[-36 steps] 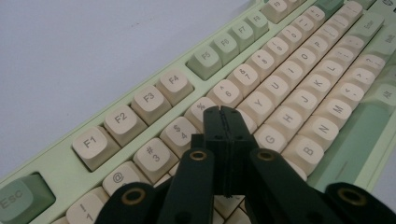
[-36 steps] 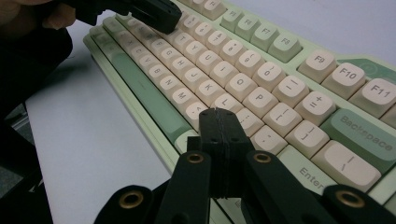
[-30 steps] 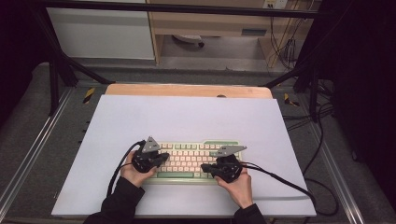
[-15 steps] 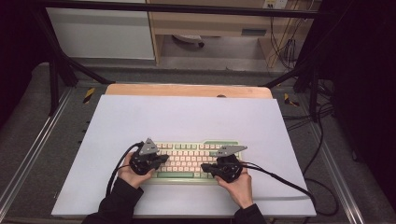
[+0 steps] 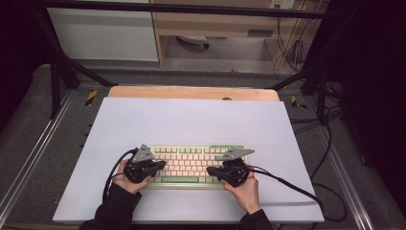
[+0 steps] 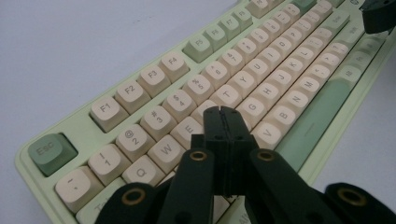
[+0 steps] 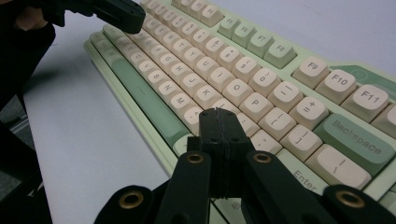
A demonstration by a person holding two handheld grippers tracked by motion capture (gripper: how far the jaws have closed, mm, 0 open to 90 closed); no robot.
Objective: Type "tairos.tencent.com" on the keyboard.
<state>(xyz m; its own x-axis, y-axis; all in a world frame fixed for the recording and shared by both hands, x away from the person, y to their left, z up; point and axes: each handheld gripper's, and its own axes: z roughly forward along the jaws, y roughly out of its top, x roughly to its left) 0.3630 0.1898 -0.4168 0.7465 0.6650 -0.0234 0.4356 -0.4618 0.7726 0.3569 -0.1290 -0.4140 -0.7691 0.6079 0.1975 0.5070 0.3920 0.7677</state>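
A pale green keyboard (image 5: 191, 164) with cream keys lies near the front edge of the white table (image 5: 191, 120), between the person's hands. The left gripper (image 6: 223, 116) hangs over the keyboard's left end, jaws clenched together with nothing between them, tips above the E and R keys. The right gripper (image 7: 219, 116) hangs over the right end, jaws likewise clenched and empty, tips near the P key.

pale green keyboard (image 5: 191, 163), flat, table's near edge
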